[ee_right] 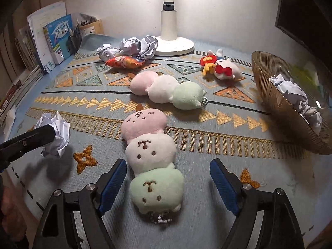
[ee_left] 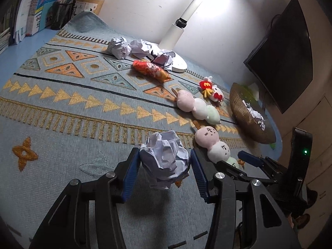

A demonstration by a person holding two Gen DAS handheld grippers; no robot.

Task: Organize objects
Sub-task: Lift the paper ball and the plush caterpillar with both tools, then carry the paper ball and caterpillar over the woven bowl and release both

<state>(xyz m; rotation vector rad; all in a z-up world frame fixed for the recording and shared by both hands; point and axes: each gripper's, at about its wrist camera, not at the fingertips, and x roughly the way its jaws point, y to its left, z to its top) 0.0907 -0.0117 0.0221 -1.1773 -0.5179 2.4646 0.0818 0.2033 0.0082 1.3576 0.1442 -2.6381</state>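
Left gripper (ee_left: 165,167) jaws pinch a crumpled paper ball (ee_left: 165,157), lifted above the patterned mat (ee_left: 62,124); right gripper (ee_right: 168,183) jaws spread, the near dango plush (ee_right: 152,159) lying between them; beyond, right of the jaws, a wicker basket (ee_right: 276,103) holds crumpled paper (ee_right: 296,97).

Patterned blue-grey rug (ee_right: 207,161) over a blue desk surface (ee_left: 31,43), spread with toys and paper.

Near: face-stitched dango plush (ee_right: 152,161). Behind it, plain dango plush (ee_right: 168,90). Far centre: white lamp base (ee_right: 176,45), crumpled paper balls (ee_right: 139,46), orange snack packet (ee_right: 124,61). Right: white kitty plush (ee_right: 223,67), then gold wire basket (ee_right: 276,103), tilted, at rug's edge. Far left on bare desk: books (ee_right: 60,38), mesh pen holder (ee_left: 62,13).
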